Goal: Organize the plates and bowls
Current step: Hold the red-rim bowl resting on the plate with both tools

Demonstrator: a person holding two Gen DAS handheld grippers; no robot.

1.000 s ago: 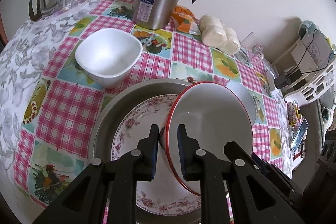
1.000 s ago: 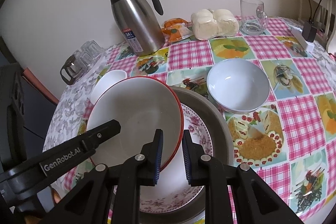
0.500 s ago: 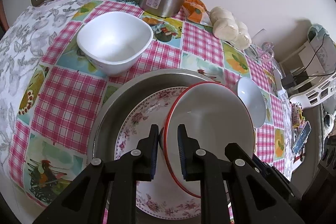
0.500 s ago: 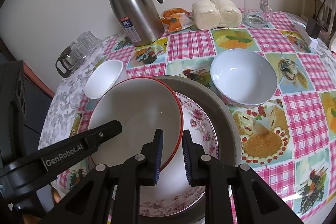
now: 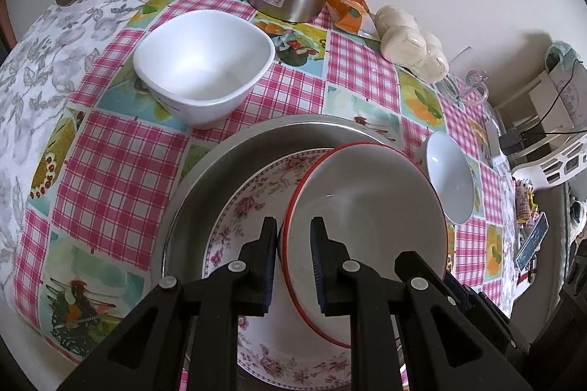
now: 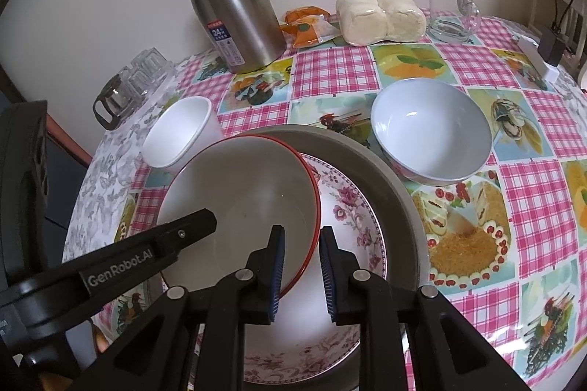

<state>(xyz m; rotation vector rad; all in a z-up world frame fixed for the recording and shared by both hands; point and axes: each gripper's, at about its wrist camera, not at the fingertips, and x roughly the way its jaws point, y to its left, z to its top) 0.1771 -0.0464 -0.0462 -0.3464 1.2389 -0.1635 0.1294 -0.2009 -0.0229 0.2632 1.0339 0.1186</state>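
A red-rimmed white plate [image 5: 370, 207] is held tilted over a floral plate [image 5: 253, 204] that lies in a grey metal dish [image 5: 220, 167]. My left gripper [image 5: 292, 231] is shut on the red-rimmed plate's left rim. My right gripper [image 6: 301, 237] is shut on the same plate [image 6: 238, 193] at its right rim, above the floral plate [image 6: 352, 218] in the metal dish [image 6: 389, 171]. A white square bowl [image 5: 203, 68] stands at the back left and shows in the right wrist view [image 6: 179, 134]. A pale blue bowl [image 6: 431, 127] stands to the right and shows in the left wrist view [image 5: 449, 182].
A steel thermos jug [image 6: 234, 13], orange snack packets [image 6: 308, 28] and bagged buns [image 6: 381, 17] stand along the wall. A glass mug [image 6: 451, 9] is at the back right, a glass pot and tumblers [image 6: 132, 86] at the back left. The tablecloth [image 6: 532, 189] is checked pink.
Both grippers have carried the red-rimmed plate lower, closer to the floral plate, still holding its two rims. The table objects have not moved.
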